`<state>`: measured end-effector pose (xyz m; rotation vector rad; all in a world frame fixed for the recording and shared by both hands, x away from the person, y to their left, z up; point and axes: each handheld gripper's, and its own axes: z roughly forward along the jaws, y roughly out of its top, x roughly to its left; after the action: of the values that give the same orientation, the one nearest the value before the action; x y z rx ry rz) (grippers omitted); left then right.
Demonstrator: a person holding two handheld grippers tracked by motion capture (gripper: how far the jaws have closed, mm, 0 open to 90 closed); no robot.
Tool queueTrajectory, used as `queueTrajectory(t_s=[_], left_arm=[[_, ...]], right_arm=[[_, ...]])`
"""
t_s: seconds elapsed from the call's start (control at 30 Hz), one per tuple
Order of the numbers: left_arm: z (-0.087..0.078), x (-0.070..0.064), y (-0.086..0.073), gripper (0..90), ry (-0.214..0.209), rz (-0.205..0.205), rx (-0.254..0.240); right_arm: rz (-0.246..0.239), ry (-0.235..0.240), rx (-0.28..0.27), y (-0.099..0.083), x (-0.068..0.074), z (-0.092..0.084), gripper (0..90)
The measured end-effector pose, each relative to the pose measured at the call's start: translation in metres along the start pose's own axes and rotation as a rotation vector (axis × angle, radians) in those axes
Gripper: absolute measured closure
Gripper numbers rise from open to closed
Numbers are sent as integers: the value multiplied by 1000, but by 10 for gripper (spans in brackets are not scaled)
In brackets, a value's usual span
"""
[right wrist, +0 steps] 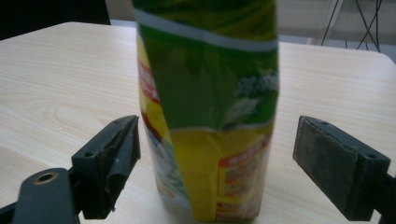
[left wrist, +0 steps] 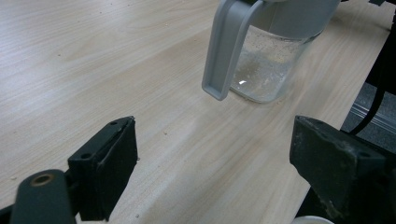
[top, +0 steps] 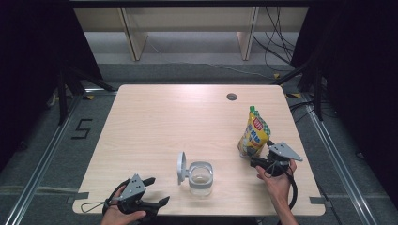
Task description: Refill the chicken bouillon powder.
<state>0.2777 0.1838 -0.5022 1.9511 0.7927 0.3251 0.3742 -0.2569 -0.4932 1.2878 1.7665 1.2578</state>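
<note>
A yellow and green stand-up pouch (top: 254, 132) stands upright on the right side of the wooden table (top: 164, 122). My right gripper (top: 256, 161) is open just in front of it; in the right gripper view the pouch (right wrist: 212, 116) stands between the two spread jaws without touching them. A clear glass jar (top: 201, 178) with a grey rim and a flipped-up grey lid (top: 181, 167) sits near the front middle. My left gripper (top: 155, 191) rests open at the front left corner. In the left gripper view the jar (left wrist: 268, 60) lies ahead, beyond the jaws.
A small round cable hole (top: 232, 97) sits in the table near its far edge. Dark curtains flank both sides, and cables (top: 277, 42) lie on the floor behind the table. A black cable loops from each gripper off the front edge.
</note>
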Motion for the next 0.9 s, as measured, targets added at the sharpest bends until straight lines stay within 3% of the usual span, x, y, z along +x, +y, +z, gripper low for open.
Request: queueTrajectory(t_s=[0.03,0.07,0.13,0.17,0.2,0.23,0.27,0.4,0.47,0.5,0.53,0.63,0.67,0.83,0.9], left_arm=[[0,0,0,149,1,0,-2],[0,-1,-1,149,4,-30,-2],[0,-1,-1,149,6,-25,0],[0,-2,-1,149,3,-32,-8],[0,-1,0,149,2,-16,-9],[0,-2,-1,150,3,-36,-9],[0,-2,-1,149,0,-33,-8],[0,-2,-1,149,-3,-32,-9],[0,-2,-1,149,-4,-30,-6],[-1,-2,-1,149,0,-32,-7],[-1,-2,0,149,-6,-27,-11],[-2,0,0,149,-6,2,-5],[-1,-2,-1,149,-6,-36,-10],[-1,1,0,150,-20,-17,-10],[-1,0,-1,150,-12,-33,-8]], right_arm=[[-21,-1,10,0,-1,1,159],[-2,-1,7,0,0,3,159],[1,24,-17,0,-1,7,158],[-18,4,-24,-1,-1,9,158],[7,0,-12,0,1,8,158],[11,7,-14,0,2,9,159],[-13,4,-35,0,2,12,161],[-32,-1,-52,1,4,14,161],[-16,-2,-37,1,6,15,161],[-11,10,-58,1,6,16,161],[-46,-10,-62,1,5,18,161],[-39,-14,-71,0,8,22,164],[-48,-22,-70,-1,7,23,165],[-8,-27,-78,-3,8,27,175],[-31,-36,-74,-3,7,28,185]])
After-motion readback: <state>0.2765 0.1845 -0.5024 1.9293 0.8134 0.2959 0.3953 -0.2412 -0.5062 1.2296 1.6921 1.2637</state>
